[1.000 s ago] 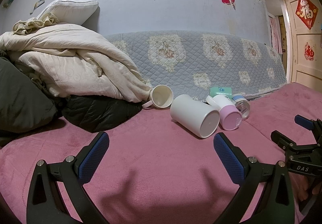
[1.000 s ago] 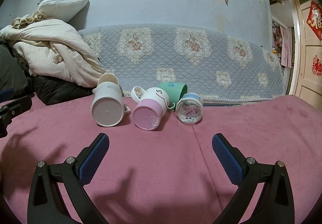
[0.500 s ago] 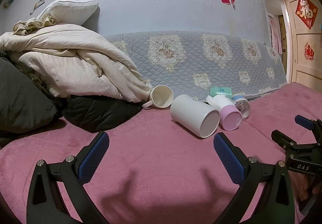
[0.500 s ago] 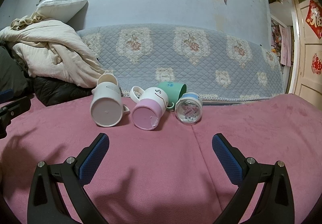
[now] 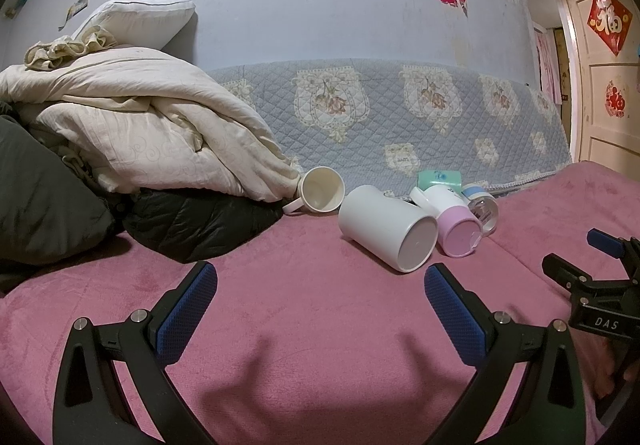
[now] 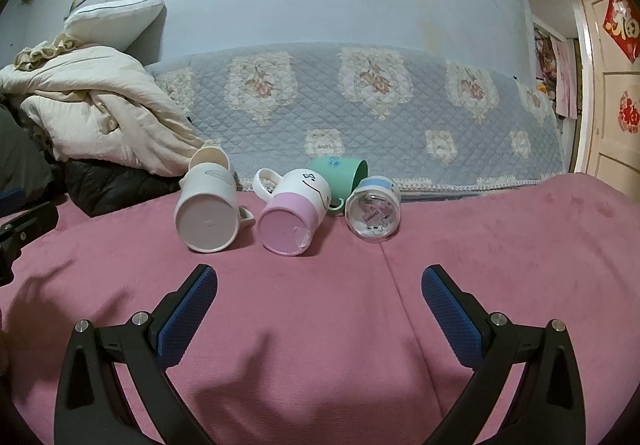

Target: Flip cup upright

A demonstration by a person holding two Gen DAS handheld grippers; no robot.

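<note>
Several cups lie on their sides on the pink bed cover. A white mug [image 6: 208, 211] [image 5: 388, 227] and a white-and-pink mug [image 6: 294, 217] [image 5: 454, 223] show their bases to me. A green cup [image 6: 340, 173] lies behind them, and a clear cup with a blue band [image 6: 374, 213] [image 5: 482, 205] to their right. A small cream cup [image 5: 320, 189] lies by the quilt, mouth facing me. My right gripper [image 6: 319, 305] is open and empty in front of the mugs. My left gripper [image 5: 320, 305] is open and empty, left of them.
A heap of cream quilt [image 5: 140, 133] and dark jackets [image 5: 192, 221] fills the left. A quilted grey cover [image 6: 360, 105] lines the wall behind the cups. The right gripper's body [image 5: 600, 301] shows at the left wrist view's right edge. A door [image 5: 608, 85] stands at far right.
The right wrist view has edged slightly closer to the mugs. The cups have not moved and both grippers stay open.
</note>
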